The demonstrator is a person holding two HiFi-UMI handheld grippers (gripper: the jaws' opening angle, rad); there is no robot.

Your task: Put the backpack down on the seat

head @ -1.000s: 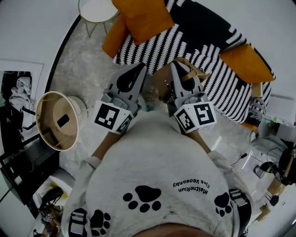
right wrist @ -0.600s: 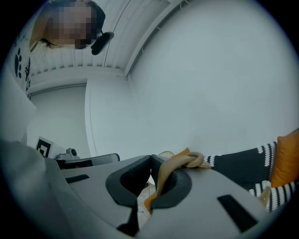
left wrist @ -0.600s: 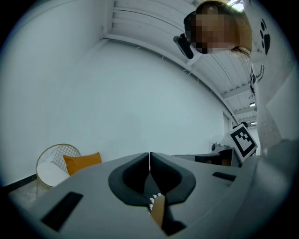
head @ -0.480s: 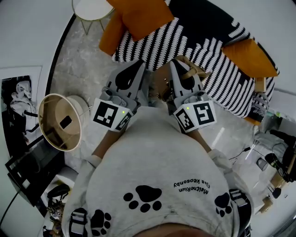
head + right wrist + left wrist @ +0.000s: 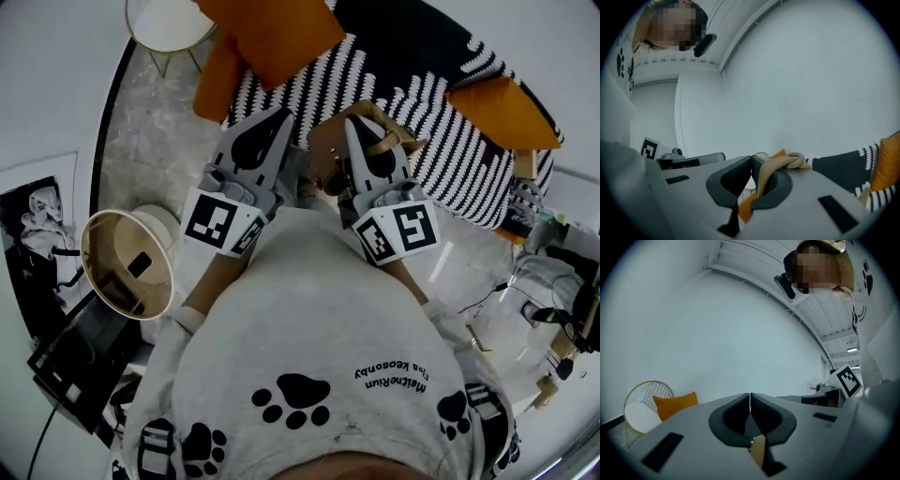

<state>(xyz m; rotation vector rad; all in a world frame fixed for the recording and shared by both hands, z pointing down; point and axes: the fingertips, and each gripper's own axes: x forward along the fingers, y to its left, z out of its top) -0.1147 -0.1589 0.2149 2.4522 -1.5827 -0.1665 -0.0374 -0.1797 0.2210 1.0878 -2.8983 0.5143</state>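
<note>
**Ann:** What is lying far over on the left?

**Ben:** A round tub (image 5: 127, 262) is lying on the floor on its side. A little white table (image 5: 169, 19) is standing further up.

**Ann:** What is the left gripper (image 5: 279, 120) doing?

**Ben:** Its jaws are pressing together. They are pinching a tan strap (image 5: 758, 451) low down between them.

**Ann:** Where is the backpack (image 5: 325, 150)?

**Ben:** It is being held up between the two grippers, right by the near edge of the striped seat (image 5: 450, 159). I cannot tell if it is touching the seat.

**Ann:** And the right gripper (image 5: 356, 127)?

**Ben:** Its jaws are squeezing shut on the other strap (image 5: 776, 166). That one is looping over one jaw.

**Ann:** Is anything lying on the seat?

**Ben:** Yes. A big orange cushion (image 5: 267, 28) is lying at the left end. A second cushion (image 5: 502, 108) is lying at the right end.
</note>
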